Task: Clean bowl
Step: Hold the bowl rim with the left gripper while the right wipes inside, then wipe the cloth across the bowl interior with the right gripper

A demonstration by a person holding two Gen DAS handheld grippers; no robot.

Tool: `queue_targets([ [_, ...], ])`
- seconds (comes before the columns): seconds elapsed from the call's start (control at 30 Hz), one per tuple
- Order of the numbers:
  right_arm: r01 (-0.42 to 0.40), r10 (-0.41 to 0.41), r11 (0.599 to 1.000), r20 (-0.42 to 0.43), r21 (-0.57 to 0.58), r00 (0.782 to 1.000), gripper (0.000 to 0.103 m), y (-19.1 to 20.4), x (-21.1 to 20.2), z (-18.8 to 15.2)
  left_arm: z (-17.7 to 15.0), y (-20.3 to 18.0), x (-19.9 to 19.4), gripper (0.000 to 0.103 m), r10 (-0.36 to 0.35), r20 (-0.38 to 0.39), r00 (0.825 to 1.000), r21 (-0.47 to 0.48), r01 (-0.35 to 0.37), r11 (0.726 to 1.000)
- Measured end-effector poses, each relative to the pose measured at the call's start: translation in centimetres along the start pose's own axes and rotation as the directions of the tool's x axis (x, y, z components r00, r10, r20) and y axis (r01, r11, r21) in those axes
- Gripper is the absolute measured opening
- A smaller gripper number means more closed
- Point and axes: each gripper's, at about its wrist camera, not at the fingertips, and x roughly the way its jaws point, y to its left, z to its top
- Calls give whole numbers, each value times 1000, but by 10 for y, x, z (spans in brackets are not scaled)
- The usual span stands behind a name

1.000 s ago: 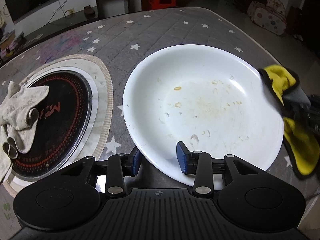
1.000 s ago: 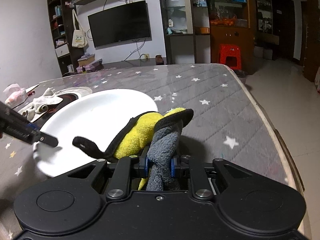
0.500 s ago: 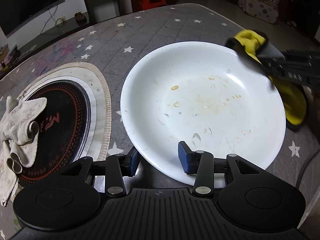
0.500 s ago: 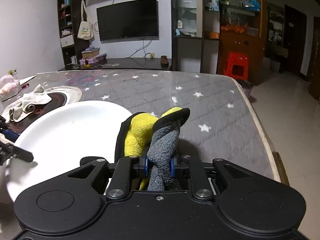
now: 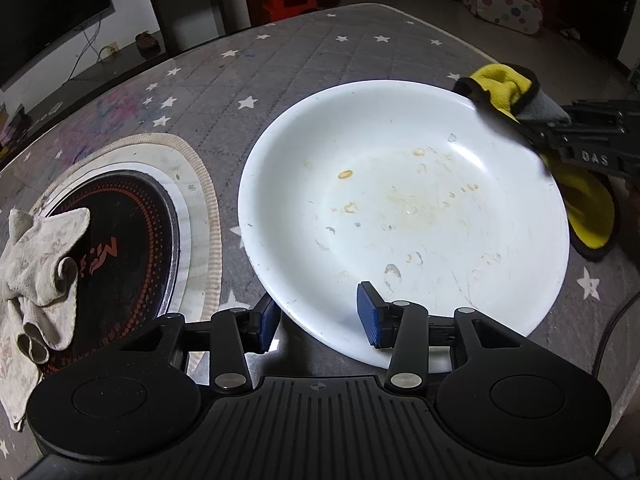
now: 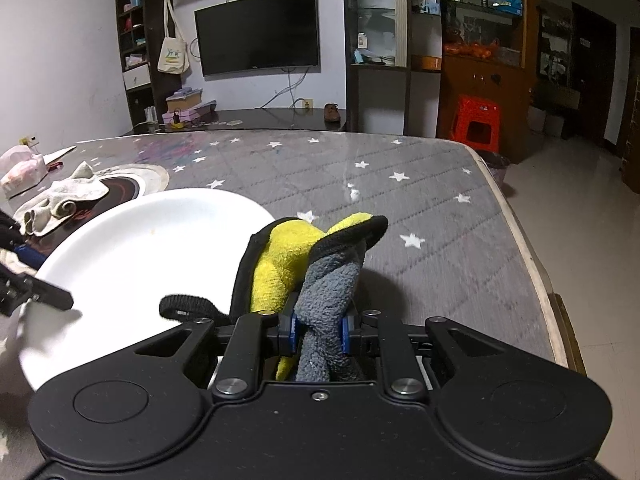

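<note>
A wide white bowl with dried yellowish food marks lies on the grey star-patterned table; it also shows in the right wrist view. My left gripper straddles its near rim, one blue pad outside and under the rim, the other inside the bowl, jaws open with a gap around the rim. My right gripper is shut on a yellow and grey cloth. It holds that cloth just above the bowl's far right rim, with part of the cloth hanging beside the bowl.
A round black induction hob on a pale mat sits left of the bowl, with a crumpled beige rag on it. The table's right edge drops to the floor. A dark cable lies by the bowl's right side.
The right gripper has carried the cloth from the table beside the bowl's right side up to the far right rim. The left jaws stand slightly wider; the bowl has not moved.
</note>
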Motion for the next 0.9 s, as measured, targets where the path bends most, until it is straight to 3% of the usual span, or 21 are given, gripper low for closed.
queue_targets([
  [0.6,-60,60,998,3,4,998,20,24,-70,-42,-18,-2,-18,45,-46,-1,999,121,45,992],
  [0.9,-64,64,998,3,12,998,20,20,-66,-42,-13,-7,-14,48,-33,-9,999,176,34,984],
])
